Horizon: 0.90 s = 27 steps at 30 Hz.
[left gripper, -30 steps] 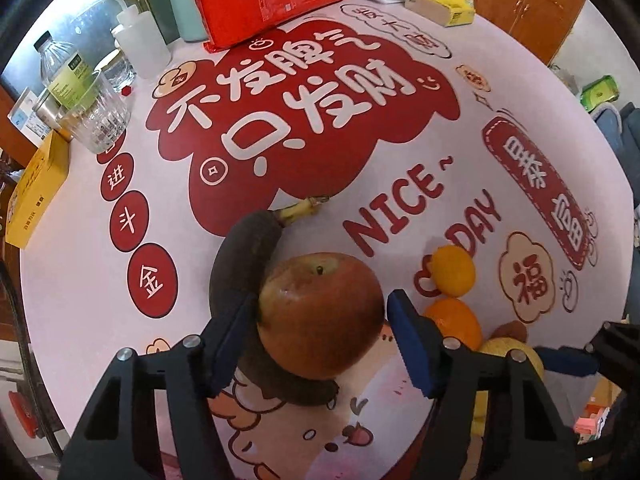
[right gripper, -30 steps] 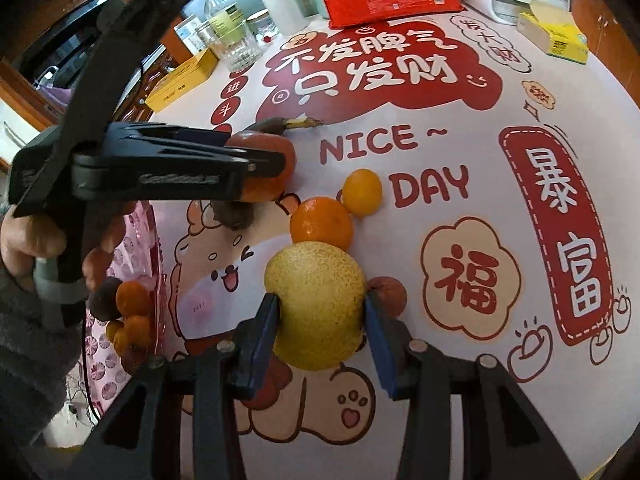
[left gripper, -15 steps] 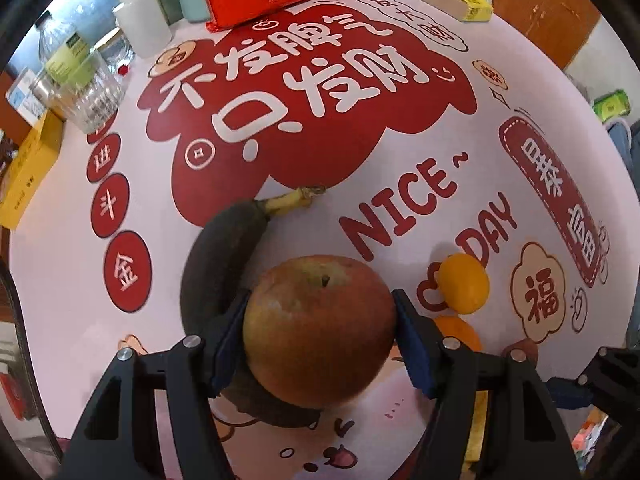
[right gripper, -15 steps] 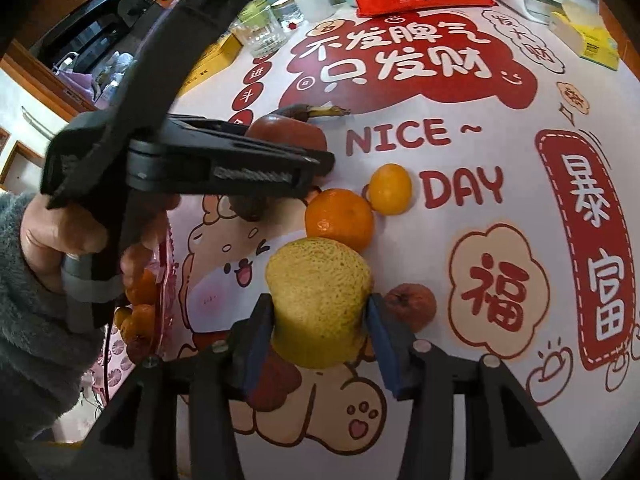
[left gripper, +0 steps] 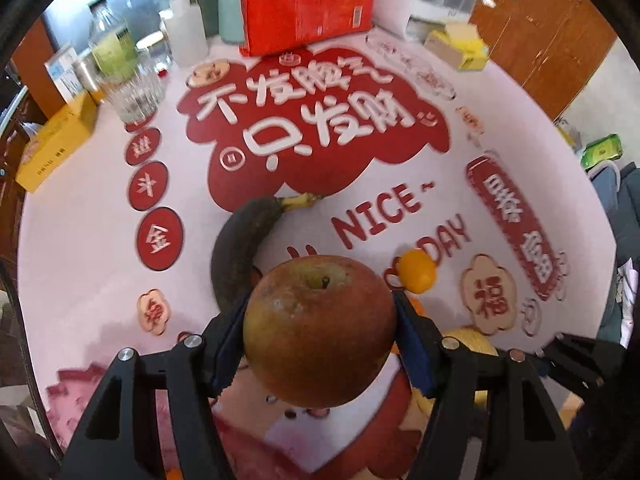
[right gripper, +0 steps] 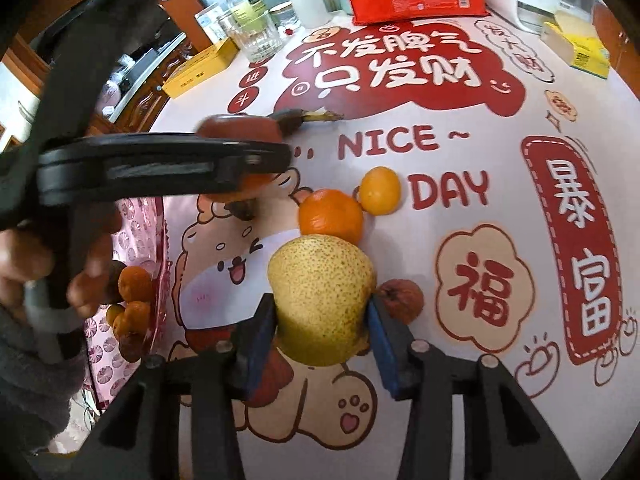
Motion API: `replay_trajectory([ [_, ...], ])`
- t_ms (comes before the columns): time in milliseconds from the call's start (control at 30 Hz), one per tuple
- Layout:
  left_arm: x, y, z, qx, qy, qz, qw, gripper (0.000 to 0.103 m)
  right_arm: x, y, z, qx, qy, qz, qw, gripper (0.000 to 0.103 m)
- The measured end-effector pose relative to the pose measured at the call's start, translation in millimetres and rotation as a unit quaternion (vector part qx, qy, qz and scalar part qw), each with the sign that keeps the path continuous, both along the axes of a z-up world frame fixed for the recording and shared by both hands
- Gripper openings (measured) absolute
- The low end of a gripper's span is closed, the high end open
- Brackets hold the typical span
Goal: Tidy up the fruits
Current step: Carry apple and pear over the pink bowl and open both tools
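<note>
The left gripper (left gripper: 320, 344) is built of matte black plastic arms that fork outward from the lower edge of the frame, each arm carrying a round silver screw head near its tip. Its fingers (left gripper: 416, 354) end in flat blue pads. The right gripper (right gripper: 322, 344) has the same make: black angular arms, silver screws at the joints, and blue rectangular pads on the inner faces. In the right wrist view, at the left of the frame, the left gripper's black body shows from the side with a long slot along its arm and a pale grey handle. The person's hand (right gripper: 60, 276) wraps it, above a fuzzy grey sleeve (right gripper: 36, 380).
</note>
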<state>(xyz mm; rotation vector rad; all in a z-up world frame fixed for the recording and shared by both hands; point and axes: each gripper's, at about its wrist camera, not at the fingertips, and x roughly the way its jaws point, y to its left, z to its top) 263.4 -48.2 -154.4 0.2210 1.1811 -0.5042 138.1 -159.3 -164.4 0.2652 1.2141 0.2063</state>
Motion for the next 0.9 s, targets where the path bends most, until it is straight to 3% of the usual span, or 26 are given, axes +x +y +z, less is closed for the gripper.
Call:
replay_trajectory([
  [500,-95,100,100,-0.02,-0.064,0.061,0.9959,0.066,-39,17,84,-0.029,-0.069,-0.006,0.997,0.045],
  [900,-145,196,151,-0.029,-0.133,0.15,0.9794,0.066,-59,71,146,-0.039,-0.139,0.045,0.988,0.045],
])
